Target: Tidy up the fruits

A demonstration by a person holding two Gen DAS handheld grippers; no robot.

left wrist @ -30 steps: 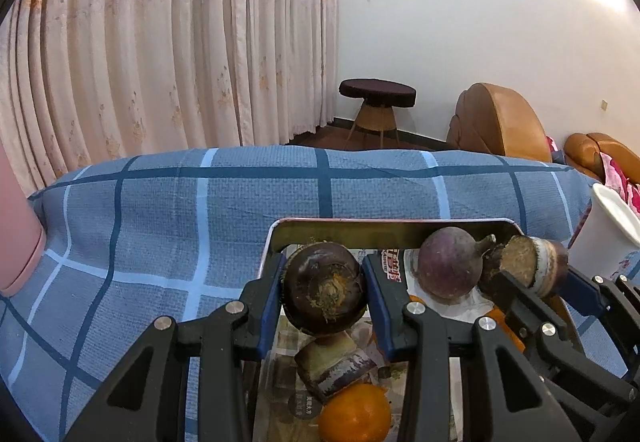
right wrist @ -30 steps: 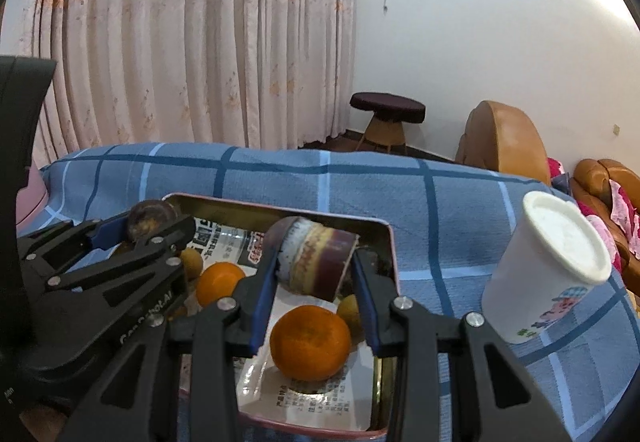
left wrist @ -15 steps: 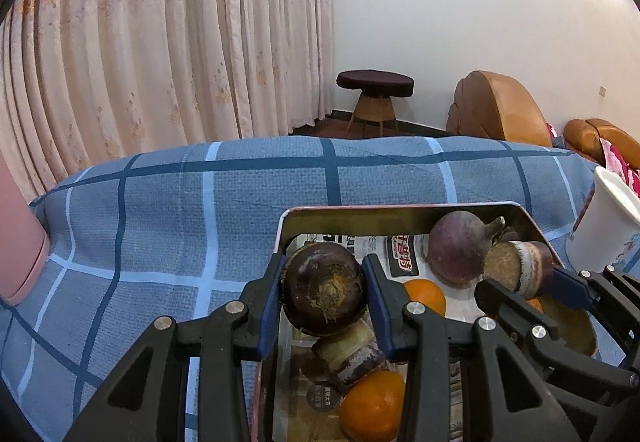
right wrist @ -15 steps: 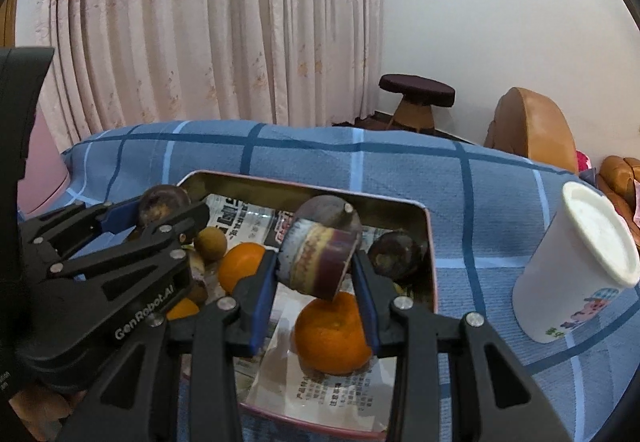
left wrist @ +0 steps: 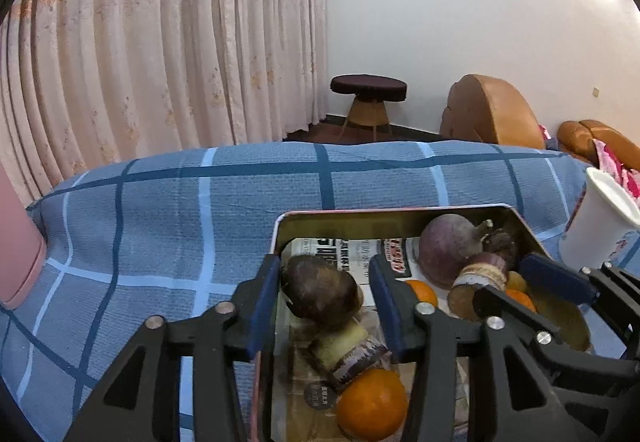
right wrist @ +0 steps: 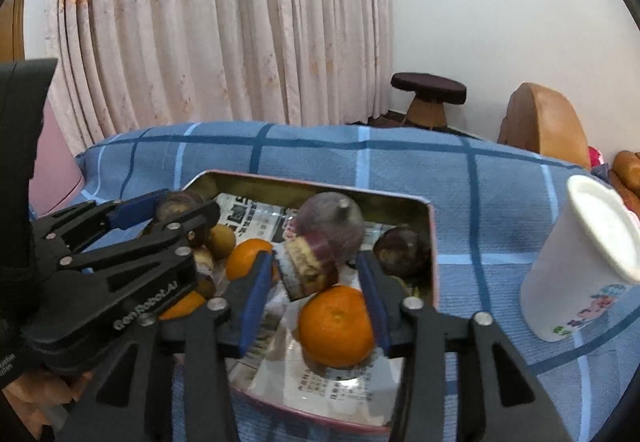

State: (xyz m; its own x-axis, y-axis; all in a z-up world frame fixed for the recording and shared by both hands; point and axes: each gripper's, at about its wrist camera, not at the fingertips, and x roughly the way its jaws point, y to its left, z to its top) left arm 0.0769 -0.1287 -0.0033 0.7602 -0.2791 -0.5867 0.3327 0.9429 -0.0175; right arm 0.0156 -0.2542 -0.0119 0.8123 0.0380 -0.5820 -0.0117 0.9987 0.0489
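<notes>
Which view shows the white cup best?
The right wrist view: the white cup stands whole on the blue checked cloth, right of the tin tray. The left wrist view cuts it off at the frame's right edge.

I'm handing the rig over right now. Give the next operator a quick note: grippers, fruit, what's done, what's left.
Left gripper: jaws have just been opening; the dark round fruit sits loose between them, over the tray.
Right gripper: jaws have just been opening too; the cut purple piece lies between them, resting against an orange.
Done: both pieces let go inside the tray, with the other fruit.
Left: draw both grippers back. No fruit shows on the blue cloth; the white cup stands beside the tray.
</notes>
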